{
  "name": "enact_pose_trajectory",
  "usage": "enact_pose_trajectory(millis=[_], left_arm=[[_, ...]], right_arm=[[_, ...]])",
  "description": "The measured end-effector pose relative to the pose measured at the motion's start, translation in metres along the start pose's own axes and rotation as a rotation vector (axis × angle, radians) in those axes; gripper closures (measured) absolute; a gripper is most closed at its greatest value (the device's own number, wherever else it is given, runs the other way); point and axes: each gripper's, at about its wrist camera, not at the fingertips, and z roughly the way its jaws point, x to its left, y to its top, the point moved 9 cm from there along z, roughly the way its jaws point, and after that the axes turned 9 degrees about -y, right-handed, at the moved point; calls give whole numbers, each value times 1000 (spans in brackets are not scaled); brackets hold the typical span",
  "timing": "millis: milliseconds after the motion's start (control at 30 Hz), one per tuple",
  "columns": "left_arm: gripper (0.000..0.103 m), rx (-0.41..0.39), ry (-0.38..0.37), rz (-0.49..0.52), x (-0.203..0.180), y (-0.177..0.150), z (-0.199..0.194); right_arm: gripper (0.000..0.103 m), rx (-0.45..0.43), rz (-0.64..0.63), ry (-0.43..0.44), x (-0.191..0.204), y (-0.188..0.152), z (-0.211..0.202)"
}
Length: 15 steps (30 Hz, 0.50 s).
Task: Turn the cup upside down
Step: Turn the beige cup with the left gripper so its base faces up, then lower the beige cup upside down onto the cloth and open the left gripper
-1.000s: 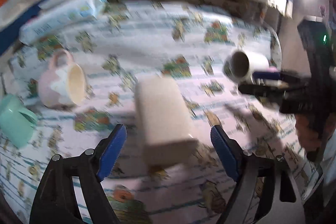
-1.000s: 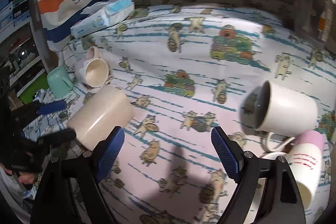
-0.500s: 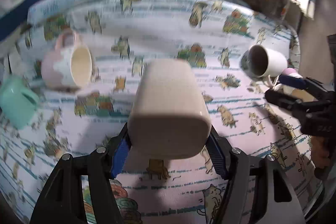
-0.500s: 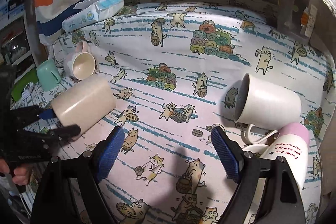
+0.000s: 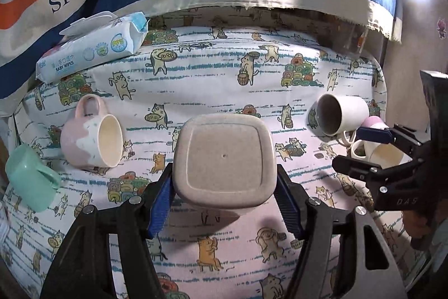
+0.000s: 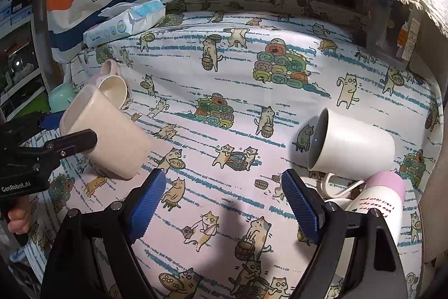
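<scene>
A beige square-sided cup (image 5: 222, 163) is held in my left gripper (image 5: 224, 198), whose blue pads press its two sides. It is lifted off the cat-print cloth, tilted, its flat base facing the left wrist camera. In the right wrist view the same cup (image 6: 107, 136) hangs at the left, base pointing down and to the right, with the left gripper (image 6: 56, 133) shut on it. My right gripper (image 6: 221, 206) is open and empty over the cloth, to the right of the cup; it also shows in the left wrist view (image 5: 361, 147).
A pink-and-white mug (image 5: 91, 135) and a mint mug (image 5: 30, 181) lie at the left. A white mug (image 6: 352, 145), a pink-topped cup (image 6: 378, 203) and another white cup lie at the right. A baby-wipes pack (image 5: 92, 46) sits at the back left under a striped cloth.
My left gripper closed on the beige cup, which had been lying on the cloth, lifted it and tilted it so its base faces the camera. The right gripper stayed open and shifted slightly.
</scene>
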Motion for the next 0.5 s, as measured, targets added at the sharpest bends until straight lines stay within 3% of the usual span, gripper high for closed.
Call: enact_pose_trajectory(millis=[500], left_arm=[[38,113,-25,32,-8,19,51]], right_arm=[[17,38,95,0,-19,1,15]])
